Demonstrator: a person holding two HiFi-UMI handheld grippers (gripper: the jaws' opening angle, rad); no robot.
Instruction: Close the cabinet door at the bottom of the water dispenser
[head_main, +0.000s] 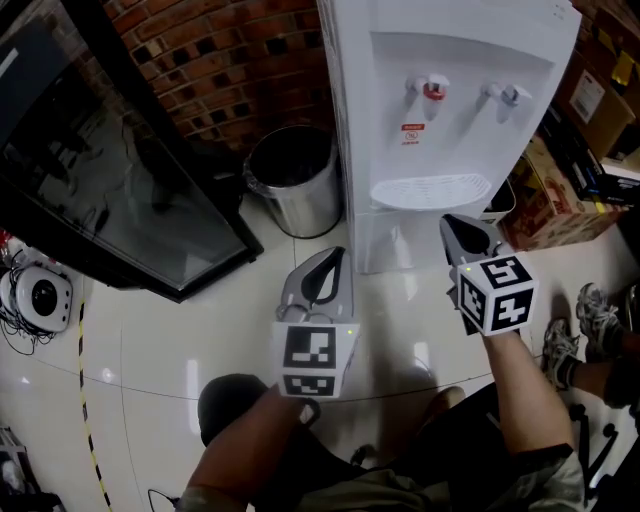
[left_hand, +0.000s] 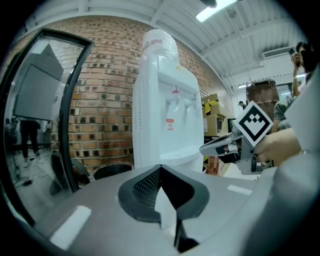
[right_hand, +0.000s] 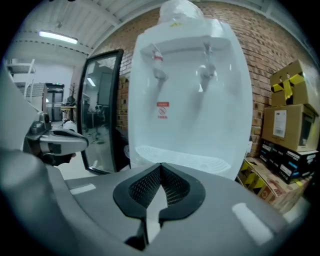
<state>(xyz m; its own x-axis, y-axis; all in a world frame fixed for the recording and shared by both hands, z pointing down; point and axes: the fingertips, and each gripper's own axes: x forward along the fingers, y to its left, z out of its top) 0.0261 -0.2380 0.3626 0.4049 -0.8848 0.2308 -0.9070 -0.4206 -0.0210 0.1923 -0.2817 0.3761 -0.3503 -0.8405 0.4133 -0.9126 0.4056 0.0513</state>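
The white water dispenser (head_main: 440, 110) stands against the brick wall, with a red tap (head_main: 432, 90), a blue tap (head_main: 506, 95) and a drip tray. Its lower cabinet front (head_main: 395, 240) is seen steeply from above as a plain white face; no door stands out from it. My left gripper (head_main: 335, 255) hovers over the floor just left of that front, jaws shut and empty. My right gripper (head_main: 455, 222) hangs just in front of the cabinet below the drip tray, also shut on nothing. Both gripper views face the dispenser (left_hand: 165, 100) (right_hand: 195, 90); the cabinet is hidden there.
A steel bin (head_main: 295, 180) stands left of the dispenser. A black-framed glass panel (head_main: 110, 170) leans at the left, with a white round device (head_main: 40, 295) on the floor. Cardboard boxes (head_main: 560, 200) stack at the right. Shoes (head_main: 590, 320) lie nearby.
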